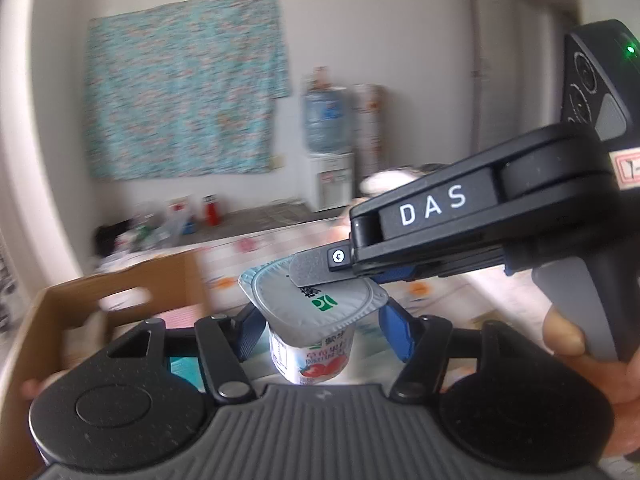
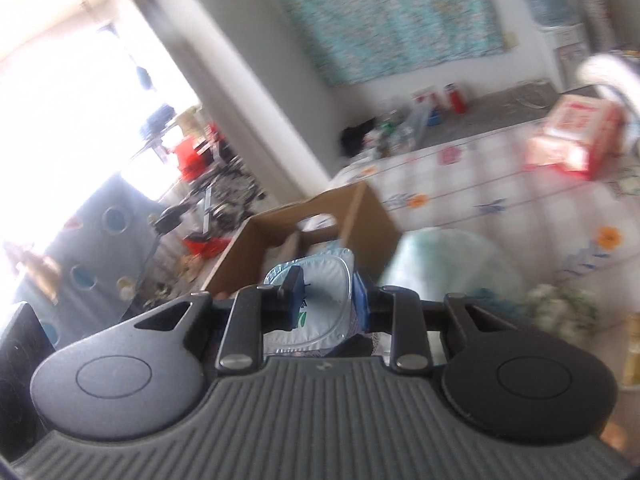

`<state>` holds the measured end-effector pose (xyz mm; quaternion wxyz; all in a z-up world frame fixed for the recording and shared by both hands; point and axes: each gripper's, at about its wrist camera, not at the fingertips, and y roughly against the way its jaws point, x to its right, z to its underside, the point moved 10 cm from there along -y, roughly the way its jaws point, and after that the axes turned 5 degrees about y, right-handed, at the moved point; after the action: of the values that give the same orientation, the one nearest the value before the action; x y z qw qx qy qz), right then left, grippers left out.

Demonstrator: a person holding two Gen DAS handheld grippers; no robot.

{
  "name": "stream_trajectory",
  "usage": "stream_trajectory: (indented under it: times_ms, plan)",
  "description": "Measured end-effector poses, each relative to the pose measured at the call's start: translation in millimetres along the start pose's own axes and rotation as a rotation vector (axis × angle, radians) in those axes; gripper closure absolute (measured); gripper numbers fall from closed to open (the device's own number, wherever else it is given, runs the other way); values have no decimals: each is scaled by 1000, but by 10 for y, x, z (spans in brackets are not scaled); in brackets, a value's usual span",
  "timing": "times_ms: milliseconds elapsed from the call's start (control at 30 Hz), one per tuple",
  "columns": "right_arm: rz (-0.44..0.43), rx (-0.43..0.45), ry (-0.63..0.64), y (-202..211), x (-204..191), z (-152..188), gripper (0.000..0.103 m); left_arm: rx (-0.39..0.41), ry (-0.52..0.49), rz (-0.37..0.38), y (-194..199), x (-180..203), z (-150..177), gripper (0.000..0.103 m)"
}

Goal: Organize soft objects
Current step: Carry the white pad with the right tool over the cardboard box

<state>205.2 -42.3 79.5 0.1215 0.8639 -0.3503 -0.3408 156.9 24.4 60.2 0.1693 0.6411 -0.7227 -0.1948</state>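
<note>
matt foil lid on glossy plastic yogurt cup (image 1: pixel 310 332); plain brown cardboard box (image 1: pixel 80 300).

At the centre of the left wrist view, a small white plastic yogurt cup with a silver foil lid and strawberry print (image 1: pixel 310 320) sits upright between the blue pads of the left claw (image 1: pixel 320 330), which press its sides. From three o'clock the right claw (image 1: pixel 320 270), a black tool lettered DAS, reaches in; its grey tip pinches the lid's rear edge. A hand (image 1: pixel 592 356) grips its handle at four o'clock. An open brown cardboard box (image 1: pixel 80 300) lies at nine o'clock, on the flower-patterned tabletop (image 1: pixel 440 292).
</note>
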Motion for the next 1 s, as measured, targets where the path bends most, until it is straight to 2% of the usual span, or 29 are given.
stream_trajectory:
  times_ms: [167,333,567,800,1000]
  plan:
    - [-112,-135,29,-564,-503,96,75,-76,63,-80,88,-574,141,40]
    - [-155,-298,31,-948,-821,363,75,-188,124,-67,67,-909,370,40]
    - [-118,-485,45,-1116,-860,731,74,-339,173,32,-12,-1091,772,40]
    - [-62,-576,101,-1193,-821,913,74,-454,208,98,-15,-1113,1164,41]
    - [-45,-624,125,-1193,-847,901,70,-519,212,133,-69,-1096,1239,41]
